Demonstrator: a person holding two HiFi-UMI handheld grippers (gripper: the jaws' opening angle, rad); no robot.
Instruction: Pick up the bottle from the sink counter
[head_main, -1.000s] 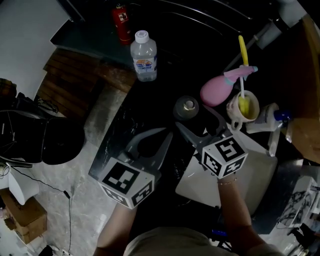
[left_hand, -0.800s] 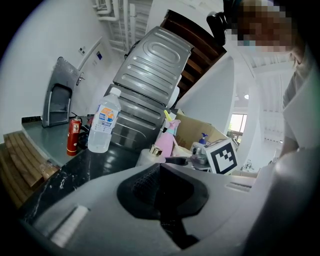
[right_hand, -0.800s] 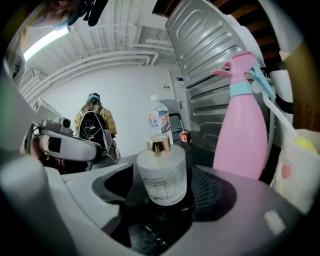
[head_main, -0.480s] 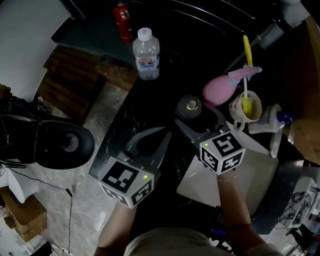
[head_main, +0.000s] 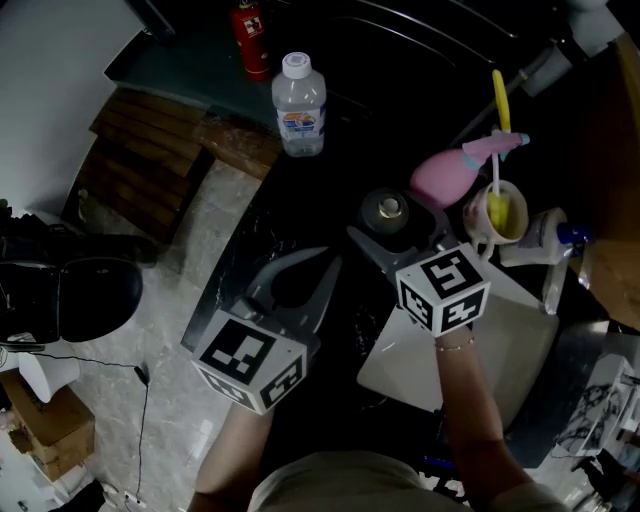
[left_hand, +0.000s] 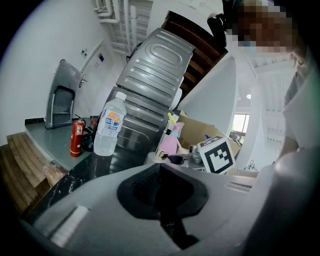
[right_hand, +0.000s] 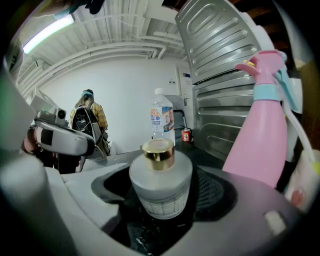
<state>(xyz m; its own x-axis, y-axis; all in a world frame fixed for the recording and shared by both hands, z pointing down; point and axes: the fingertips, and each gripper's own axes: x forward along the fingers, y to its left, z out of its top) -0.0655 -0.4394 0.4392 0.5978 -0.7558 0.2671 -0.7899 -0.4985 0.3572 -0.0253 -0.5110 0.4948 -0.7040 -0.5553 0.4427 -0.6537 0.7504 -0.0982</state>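
A small round frosted bottle (head_main: 387, 212) with a gold cap (right_hand: 158, 150) stands on the black counter (head_main: 300, 200). My right gripper (head_main: 393, 233) is open, one jaw on each side of this bottle, close to it. In the right gripper view the frosted bottle (right_hand: 161, 187) fills the gap of the right gripper (right_hand: 161, 210). A clear water bottle (head_main: 299, 105) with a white cap stands farther back near the counter's edge, also seen as the water bottle (left_hand: 110, 130). My left gripper (head_main: 334, 262) hovers left of the frosted bottle, tips together and empty; the left gripper (left_hand: 160, 167) shows only a hollow.
A pink spray bottle (head_main: 445, 180), a mug (head_main: 495, 215) holding a yellow brush and a white pump bottle (head_main: 545, 240) crowd the right. A white board (head_main: 480, 340) lies under my right arm. A red extinguisher (head_main: 250, 38) stands at the back. A person (right_hand: 90, 120) stands far off.
My right gripper has crept forward, so its jaws now flank the frosted bottle. The left gripper has hardly moved. The black chair on the floor at left has slid away.
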